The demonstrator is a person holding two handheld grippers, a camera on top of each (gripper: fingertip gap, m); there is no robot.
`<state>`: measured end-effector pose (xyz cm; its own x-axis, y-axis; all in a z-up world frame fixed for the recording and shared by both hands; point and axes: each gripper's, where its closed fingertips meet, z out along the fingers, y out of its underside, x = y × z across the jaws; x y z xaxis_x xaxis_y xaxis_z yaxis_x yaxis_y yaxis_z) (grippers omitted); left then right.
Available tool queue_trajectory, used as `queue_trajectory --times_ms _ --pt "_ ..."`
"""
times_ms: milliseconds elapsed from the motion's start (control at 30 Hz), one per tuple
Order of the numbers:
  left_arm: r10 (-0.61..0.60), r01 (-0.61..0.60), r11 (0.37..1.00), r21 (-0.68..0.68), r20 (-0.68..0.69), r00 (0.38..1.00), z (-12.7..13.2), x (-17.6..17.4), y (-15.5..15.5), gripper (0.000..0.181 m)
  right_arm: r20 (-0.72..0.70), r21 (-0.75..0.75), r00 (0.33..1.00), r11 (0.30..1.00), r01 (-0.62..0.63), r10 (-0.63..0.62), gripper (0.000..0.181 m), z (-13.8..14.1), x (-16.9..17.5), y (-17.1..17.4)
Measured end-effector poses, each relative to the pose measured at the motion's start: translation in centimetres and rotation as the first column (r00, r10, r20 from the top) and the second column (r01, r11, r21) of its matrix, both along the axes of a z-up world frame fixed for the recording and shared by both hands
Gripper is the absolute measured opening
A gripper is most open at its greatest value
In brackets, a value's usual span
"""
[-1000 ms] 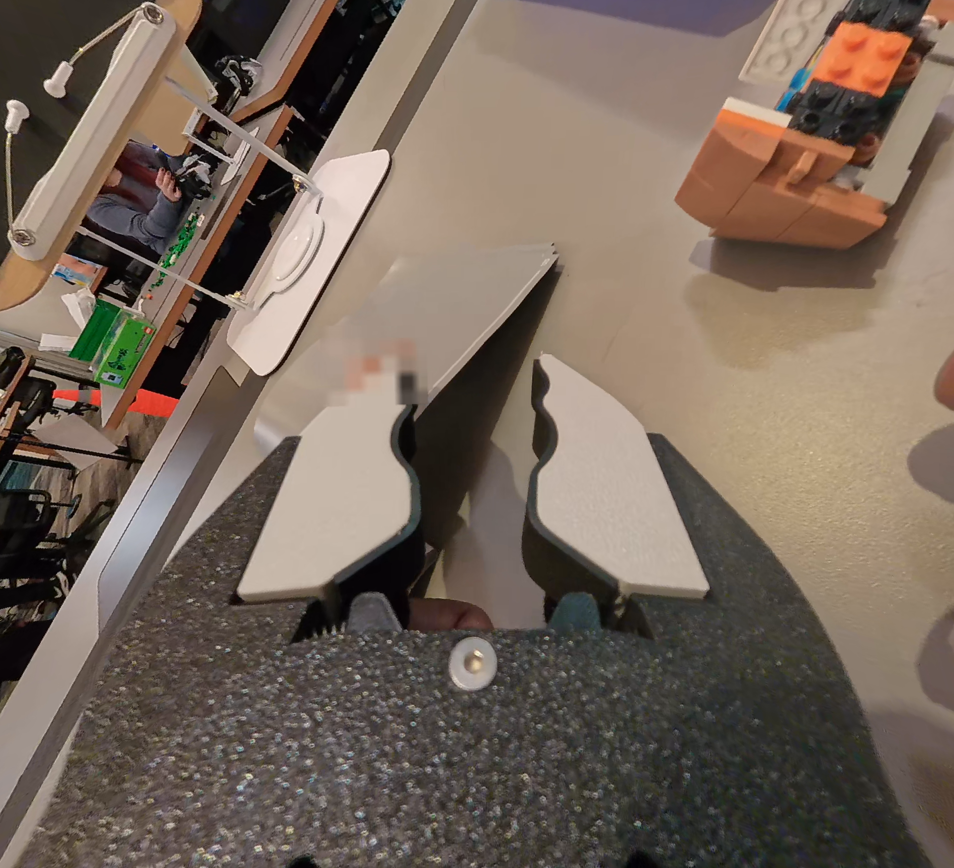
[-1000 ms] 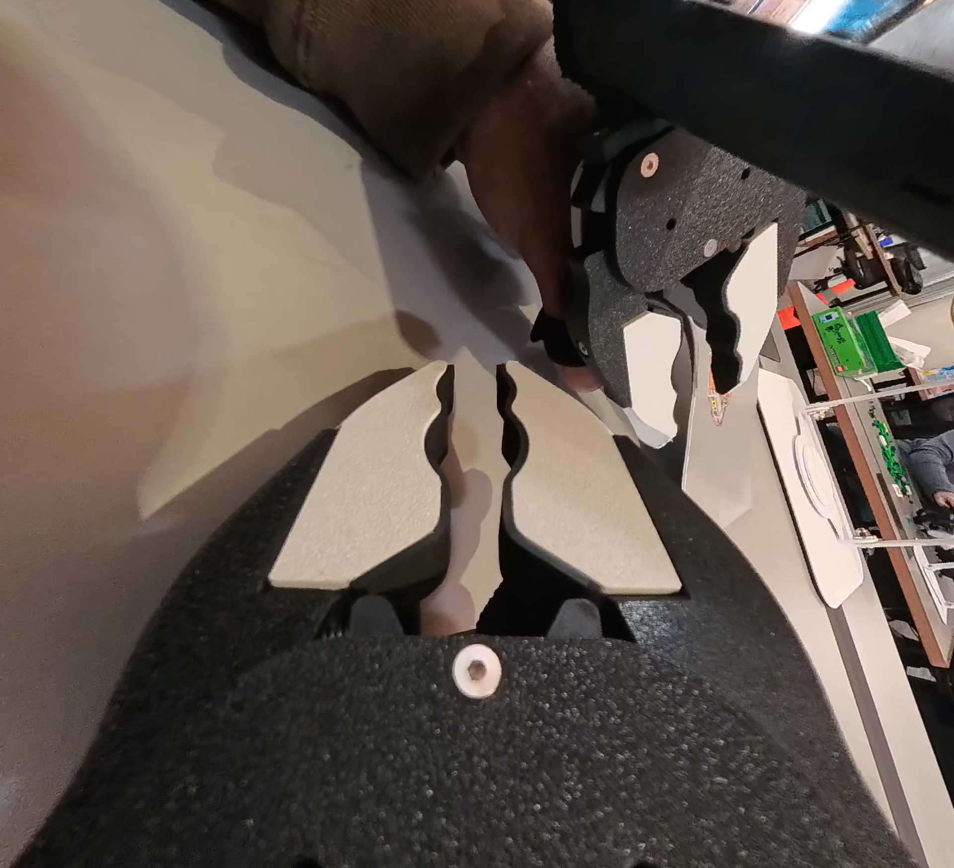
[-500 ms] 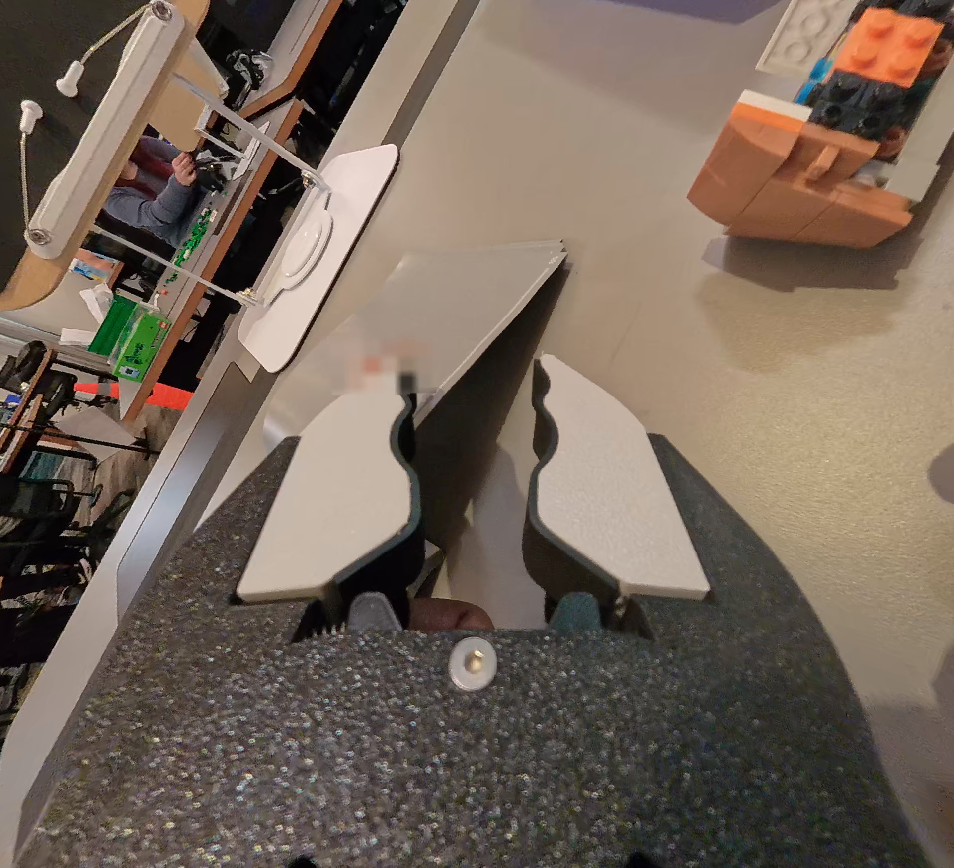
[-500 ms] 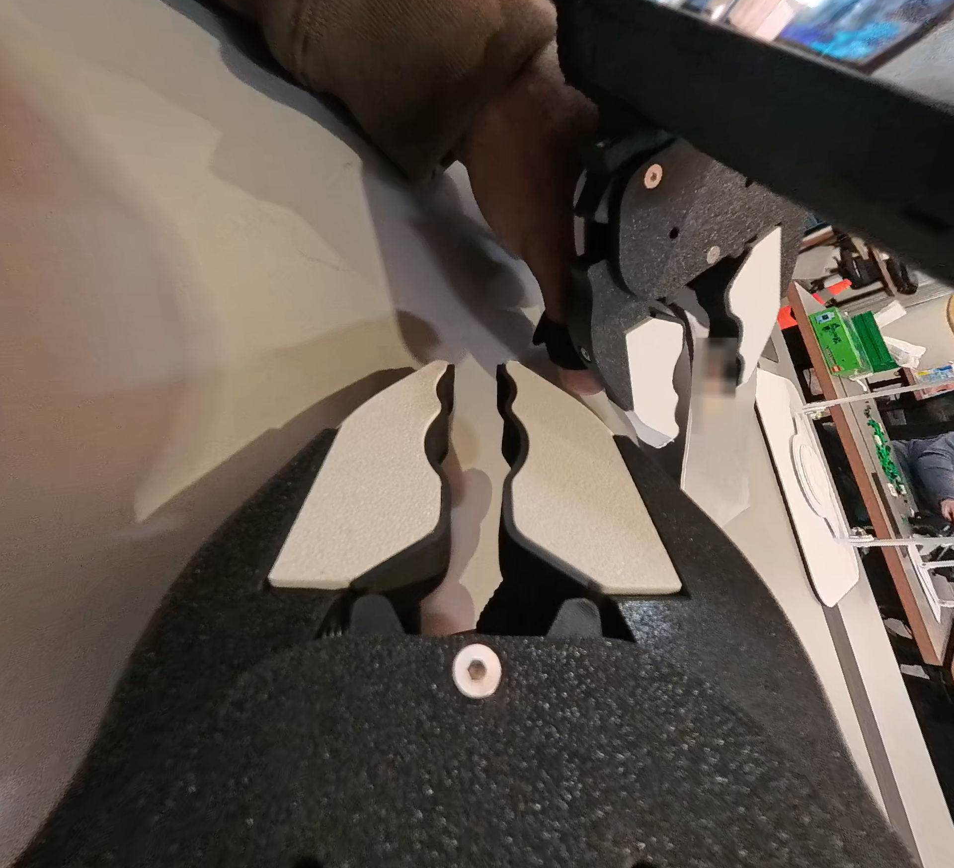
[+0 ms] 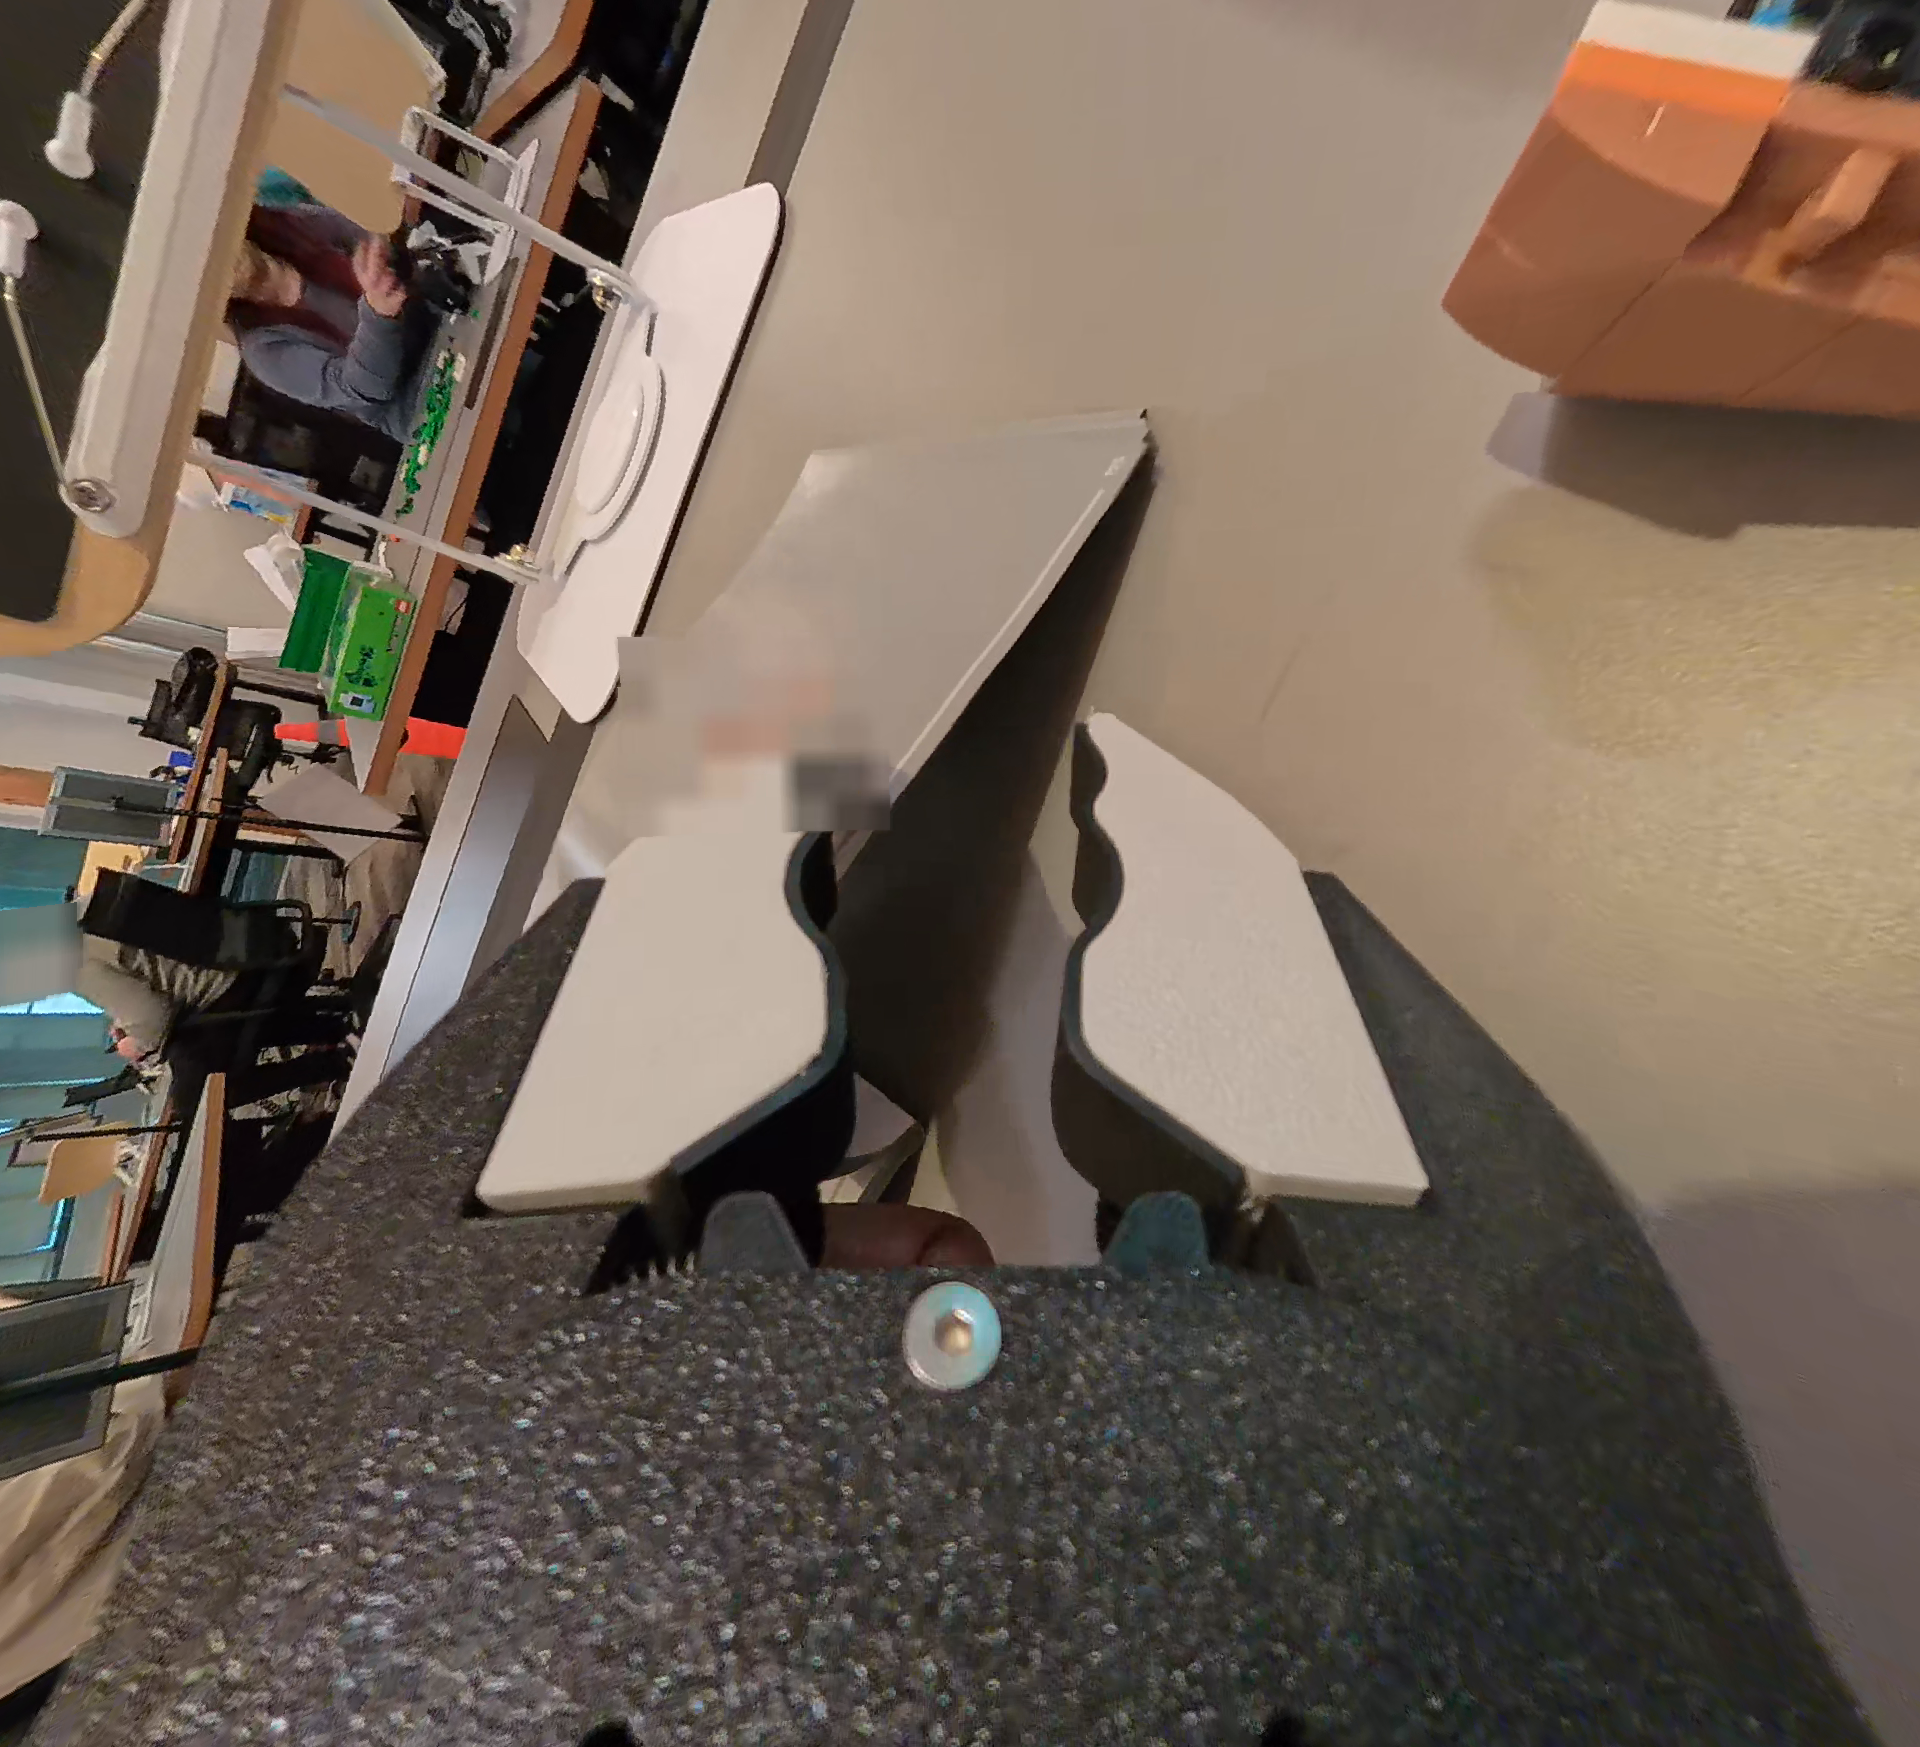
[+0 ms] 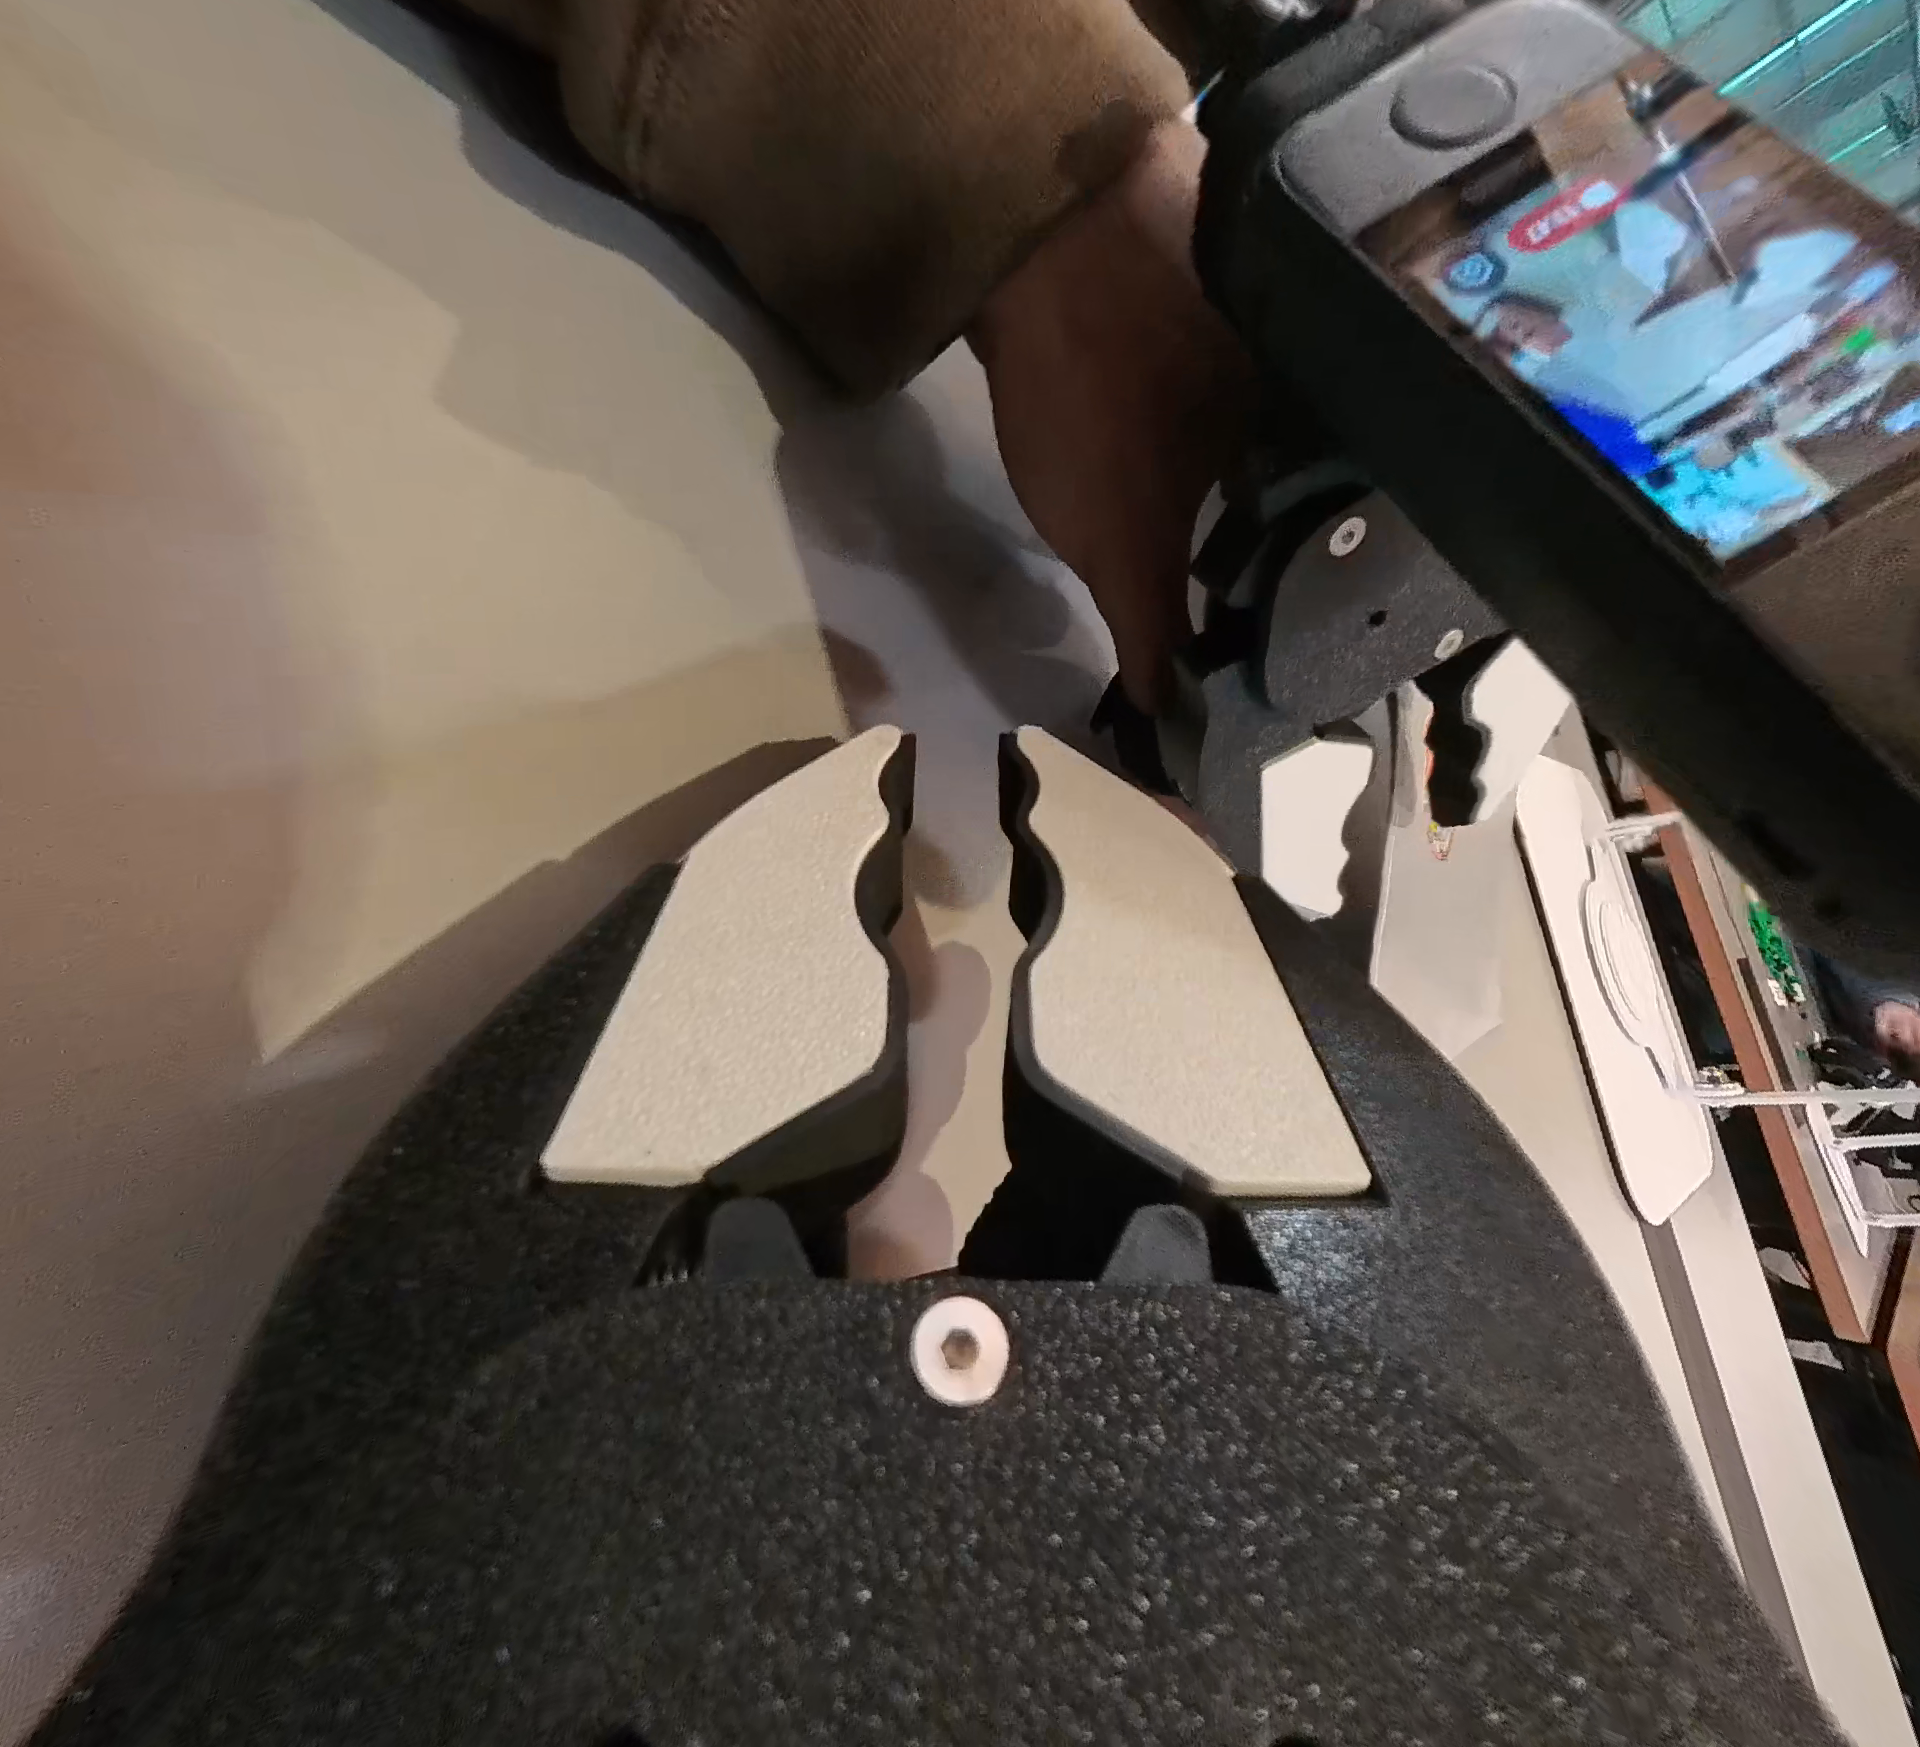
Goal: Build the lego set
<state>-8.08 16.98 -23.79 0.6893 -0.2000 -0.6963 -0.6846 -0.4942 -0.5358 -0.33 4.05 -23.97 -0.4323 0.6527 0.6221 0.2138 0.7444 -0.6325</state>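
My left gripper (image 5: 951, 793) is open just above the grey table (image 5: 1299, 139). A grey instruction booklet (image 5: 935, 575) stands with a sheet lifted, and its edge runs down into the gap between my left fingers. The partly built orange, white and black lego model (image 5: 1683, 243) sits at the upper right, blurred and cut by the frame. My right gripper (image 6: 956, 752) is empty with only a narrow gap between its jaws. It points at the left gripper (image 6: 1403, 762), which straddles the booklet (image 6: 1434, 928) in the right wrist view.
A person's hand and brown sleeve (image 6: 831, 87) hold the left gripper, which carries a phone (image 6: 1610, 295). A white stand base (image 5: 644, 450) sits by the table's left edge. Other desks, a green box (image 5: 353, 627) and people lie beyond. Spacing between my two grippers at the tips: around 15 centimetres.
The left wrist view has shifted, so the lego model slid toward the upper right and the blue bin left the frame. In the right wrist view the phone and left gripper look nearer and lower.
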Motion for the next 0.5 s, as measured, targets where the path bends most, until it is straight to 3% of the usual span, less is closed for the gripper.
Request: queue_trajectory --times_ms 500 --pt "0.043 -0.05 0.995 -0.092 -0.073 0.996 0.1 -1.8 -2.3 0.036 -0.002 0.003 1.0 1.0 0.001 -0.001 0.015 0.0 0.0 0.1"
